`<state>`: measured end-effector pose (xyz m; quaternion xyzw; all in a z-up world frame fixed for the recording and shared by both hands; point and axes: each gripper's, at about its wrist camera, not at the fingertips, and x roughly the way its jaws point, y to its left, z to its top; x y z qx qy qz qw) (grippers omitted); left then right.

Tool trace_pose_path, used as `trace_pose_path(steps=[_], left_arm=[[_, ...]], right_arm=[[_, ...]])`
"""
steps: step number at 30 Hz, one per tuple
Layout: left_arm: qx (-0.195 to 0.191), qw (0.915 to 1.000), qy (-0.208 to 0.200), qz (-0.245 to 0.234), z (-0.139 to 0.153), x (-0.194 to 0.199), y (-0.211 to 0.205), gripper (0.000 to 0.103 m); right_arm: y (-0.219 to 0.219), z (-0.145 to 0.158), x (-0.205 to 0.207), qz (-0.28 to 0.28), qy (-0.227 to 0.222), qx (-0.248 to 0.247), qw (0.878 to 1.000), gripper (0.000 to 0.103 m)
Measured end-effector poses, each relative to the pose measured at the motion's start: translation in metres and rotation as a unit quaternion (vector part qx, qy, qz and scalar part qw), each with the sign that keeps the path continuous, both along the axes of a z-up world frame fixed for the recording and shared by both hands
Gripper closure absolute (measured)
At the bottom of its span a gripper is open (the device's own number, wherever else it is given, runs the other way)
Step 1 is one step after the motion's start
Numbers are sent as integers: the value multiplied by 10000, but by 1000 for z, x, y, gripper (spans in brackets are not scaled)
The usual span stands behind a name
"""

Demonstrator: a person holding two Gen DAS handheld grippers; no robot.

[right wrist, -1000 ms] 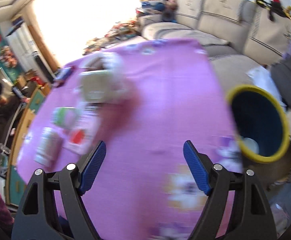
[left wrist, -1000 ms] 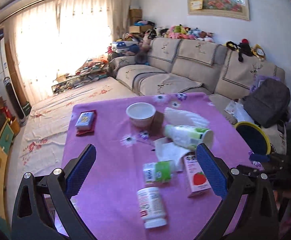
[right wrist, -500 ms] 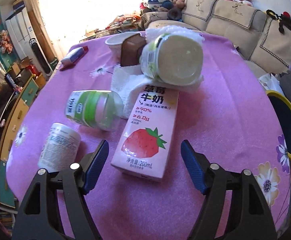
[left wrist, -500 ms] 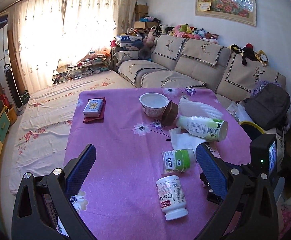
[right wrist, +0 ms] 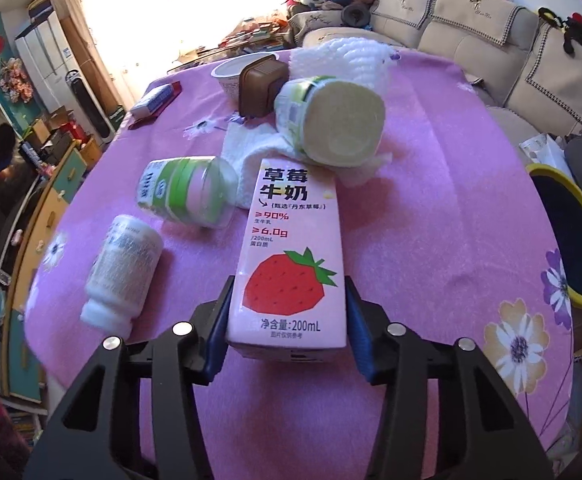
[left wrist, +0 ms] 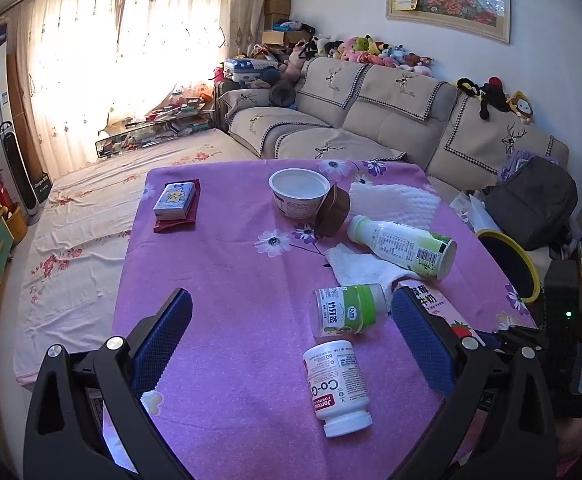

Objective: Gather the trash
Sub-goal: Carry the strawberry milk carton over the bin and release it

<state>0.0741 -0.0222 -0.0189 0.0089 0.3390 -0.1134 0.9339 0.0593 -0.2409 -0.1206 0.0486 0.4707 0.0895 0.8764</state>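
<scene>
A pink strawberry milk carton (right wrist: 289, 256) lies flat on the purple tablecloth (right wrist: 431, 208). My right gripper (right wrist: 287, 320) is shut on the carton's near end. A small green-and-white bottle (right wrist: 187, 190), a white pill bottle (right wrist: 121, 272) and a large milk bottle (right wrist: 331, 120) on white tissue (right wrist: 259, 148) lie around it. My left gripper (left wrist: 291, 328) is open above the table, over the pill bottle (left wrist: 337, 386) and the small green bottle (left wrist: 349, 310). The yellow-rimmed bin (right wrist: 571, 236) stands off the table's right edge.
A white bowl (left wrist: 299, 192) and a brown cup (left wrist: 333, 212) stand at the far middle. A small box on a red cloth (left wrist: 175, 202) lies far left. A white foam sheet (left wrist: 395, 200) lies far right. A sofa (left wrist: 371, 128) and a grey backpack (left wrist: 531, 200) are behind.
My right gripper swung from the bin side to the carton and closed on its near end. The left gripper rose and pulled back a little, staying open.
</scene>
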Motion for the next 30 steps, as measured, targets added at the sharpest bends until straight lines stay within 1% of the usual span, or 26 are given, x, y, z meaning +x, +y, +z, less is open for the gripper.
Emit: trace_pose_path(steps=[2, 7, 11, 14, 15, 18, 20, 22, 26, 30], left_arm=[[33, 10000, 0, -36, 0, 0, -5, 5], [83, 9999, 5, -115, 1, 1, -14, 5], [123, 9998, -16, -153, 1, -2, -20, 5], [173, 9997, -10, -189, 0, -3, -23, 5], [179, 9996, 4, -198, -1, -3, -25, 5], [204, 9995, 55, -246, -6, -4, -27, 5], [236, 9993, 102, -268, -9, -4, -30, 5], [264, 9991, 149, -287, -12, -3, -34, 5], [295, 9989, 244, -268, -17, -1, -40, 5], [350, 9985, 351, -250, -23, 1, -47, 5]], right_arm=[[-7, 4, -10, 101, 65, 168, 9998, 56], [-21, 20, -29, 205, -5, 277, 9994, 56], [-37, 38, -40, 186, -192, 378, 9989, 56], [-66, 61, -45, -175, -507, 243, 9983, 56], [-82, 67, -45, -423, -607, 147, 9972, 56], [-132, 76, -37, -1038, -649, -74, 9925, 56], [-170, 72, -23, -1466, -487, -263, 9876, 56], [-209, 60, -6, -1854, -207, -475, 9813, 56], [-271, 23, 29, -2226, 439, -512, 9726, 56], [-308, -10, 54, -2529, 770, -493, 9632, 55]])
